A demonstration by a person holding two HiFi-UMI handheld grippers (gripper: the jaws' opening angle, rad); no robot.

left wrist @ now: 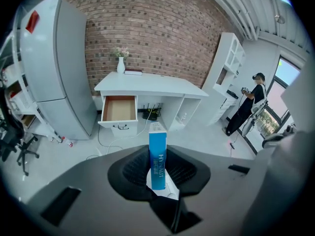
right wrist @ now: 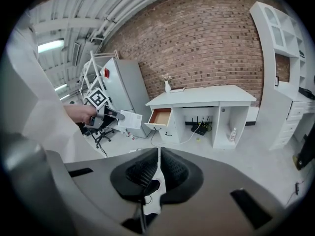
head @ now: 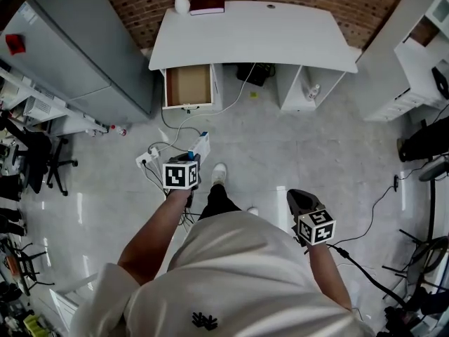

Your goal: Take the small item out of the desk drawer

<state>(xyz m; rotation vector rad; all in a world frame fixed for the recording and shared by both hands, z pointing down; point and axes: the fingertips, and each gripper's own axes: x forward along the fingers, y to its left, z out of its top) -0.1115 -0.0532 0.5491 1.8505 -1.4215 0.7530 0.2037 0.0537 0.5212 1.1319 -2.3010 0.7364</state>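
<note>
The white desk [head: 252, 34] stands against the brick wall, and its left drawer [head: 188, 86] is pulled out with a bare brown bottom. I stand a few steps back from it. My left gripper [head: 192, 160] is shut on a small blue and white box [head: 202, 146]. In the left gripper view the box [left wrist: 157, 141] stands upright between the pads of the left gripper [left wrist: 158, 162], with the open drawer [left wrist: 118, 109] far ahead. My right gripper [head: 295, 195] hangs at my side, shut and empty [right wrist: 158, 168]. The right gripper view also shows the held box [right wrist: 129, 119].
A tall grey cabinet [head: 84, 55] stands left of the desk. A power strip with cables [head: 147, 159] lies on the floor near my feet. Office chairs [head: 35, 160] are at the left, white shelving [head: 414, 62] at the right. A vase [head: 181, 2] and a book [head: 207, 5] sit on the desk.
</note>
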